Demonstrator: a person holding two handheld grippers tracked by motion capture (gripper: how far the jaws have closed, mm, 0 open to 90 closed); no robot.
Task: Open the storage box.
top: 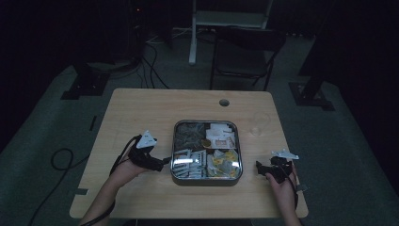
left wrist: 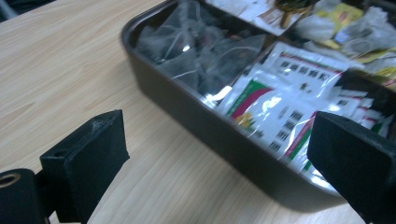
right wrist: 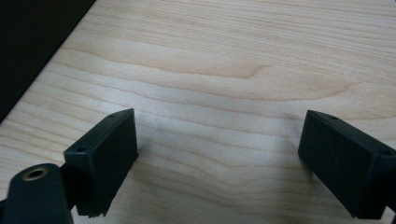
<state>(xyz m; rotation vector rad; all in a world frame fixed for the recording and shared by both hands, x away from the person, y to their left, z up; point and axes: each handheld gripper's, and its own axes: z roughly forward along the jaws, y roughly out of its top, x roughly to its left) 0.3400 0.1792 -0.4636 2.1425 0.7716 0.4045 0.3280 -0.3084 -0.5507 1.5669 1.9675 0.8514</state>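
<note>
Metal tin (top: 207, 177) sat mid-tabletop (top: 141, 108), full of light, crinkly tea packets (left wrist: 280, 107). They looked slippery and soft; pinching one by its edge seemed best. Left gripper (left wrist: 219, 158) and right gripper (right wrist: 219, 158) were wide open, empty.

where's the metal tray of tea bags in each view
High view: the metal tray sits mid-table, between the left gripper and the right gripper.
Left gripper view: its dark wall runs diagonally from top centre to lower right.
Right gripper view: bare tabletop, open jaws.
Shared landmark: the wooden table.
</note>
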